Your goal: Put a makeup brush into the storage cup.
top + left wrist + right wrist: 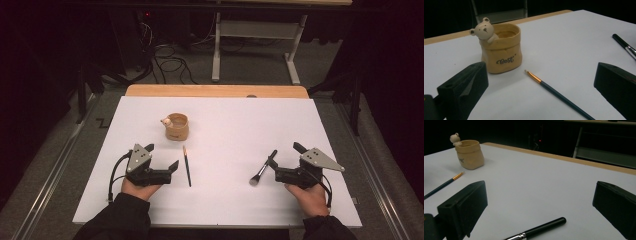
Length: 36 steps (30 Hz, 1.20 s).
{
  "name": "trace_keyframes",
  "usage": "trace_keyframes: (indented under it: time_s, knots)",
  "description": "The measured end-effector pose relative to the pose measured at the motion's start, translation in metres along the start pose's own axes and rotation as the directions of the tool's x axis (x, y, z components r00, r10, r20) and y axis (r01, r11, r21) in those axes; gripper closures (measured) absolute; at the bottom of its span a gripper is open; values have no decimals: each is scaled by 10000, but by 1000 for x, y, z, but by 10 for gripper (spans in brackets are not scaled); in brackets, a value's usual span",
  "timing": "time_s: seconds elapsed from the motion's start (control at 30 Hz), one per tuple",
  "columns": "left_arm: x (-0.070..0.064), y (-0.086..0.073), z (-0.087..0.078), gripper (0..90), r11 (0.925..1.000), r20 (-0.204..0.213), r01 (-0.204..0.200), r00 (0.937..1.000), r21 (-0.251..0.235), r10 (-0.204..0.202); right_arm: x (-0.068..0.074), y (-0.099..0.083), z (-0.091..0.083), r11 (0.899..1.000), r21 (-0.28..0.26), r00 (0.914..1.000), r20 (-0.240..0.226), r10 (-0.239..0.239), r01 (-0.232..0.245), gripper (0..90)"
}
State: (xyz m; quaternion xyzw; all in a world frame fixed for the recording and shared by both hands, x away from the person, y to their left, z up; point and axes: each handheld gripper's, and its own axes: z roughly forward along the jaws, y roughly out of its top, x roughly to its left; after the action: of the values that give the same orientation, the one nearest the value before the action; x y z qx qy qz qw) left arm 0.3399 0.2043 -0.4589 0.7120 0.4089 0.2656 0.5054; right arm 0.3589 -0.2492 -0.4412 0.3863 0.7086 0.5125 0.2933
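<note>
A yellow bag-shaped pot [177, 126] with a small bear figure on its rim stands upright on the white table sheet [230, 120]. A thin paintbrush [187, 166] with a dark handle lies flat just right of my left gripper [161, 156], which is open and holds nothing. In the left gripper view the pot [501, 52] is ahead and the paintbrush [559, 95] lies between the spread jaws on the sheet. A black makeup brush [263, 168] lies left of my open right gripper [286, 156]. Its handle [541, 228] rests low between that gripper's jaws.
The sheet covers a wooden table whose far edge [215, 90] shows bare. Beyond it are a white table frame [257, 47] and cables [167, 62] on the floor. Both hands rest near the sheet's front edge.
</note>
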Motion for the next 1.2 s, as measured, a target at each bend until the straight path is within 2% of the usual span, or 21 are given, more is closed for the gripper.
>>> trace_keyframes:
  time_s: [0.13, 0.27, 0.5, 0.7, 1.03, 1.2]
  knots:
    - [0, 0, 1, 1, 10000, -8, -22, 10000, 83, 22, -1, 0, 2, 9997, 241, 9999, 133, -24, 21, 4]
    - [1, 0, 1, 1, 10000, -29, 17, 10000, 88, -17, 0, -1, 2, 9995, 307, 9998, 151, -126, 121, 4]
    - [5, -2, 2, 3, 9990, -175, 196, 9997, 414, -189, 0, -1, 1, 9992, 315, 9995, 161, -255, 250, 4]
    - [11, -4, 6, 6, 9949, -471, 415, 9982, 921, -373, -3, -3, 1, 9989, 410, 9994, 251, -244, 233, 4]
    - [14, -6, 8, 6, 9899, -510, 615, 9972, 1274, -554, -2, -7, 2, 9972, 618, 9988, 235, -433, 417, 4]
    - [16, -8, 11, 6, 9846, -532, 708, 9966, 1598, -630, -1, -7, 1, 9967, 665, 9985, 245, -492, 475, 4]
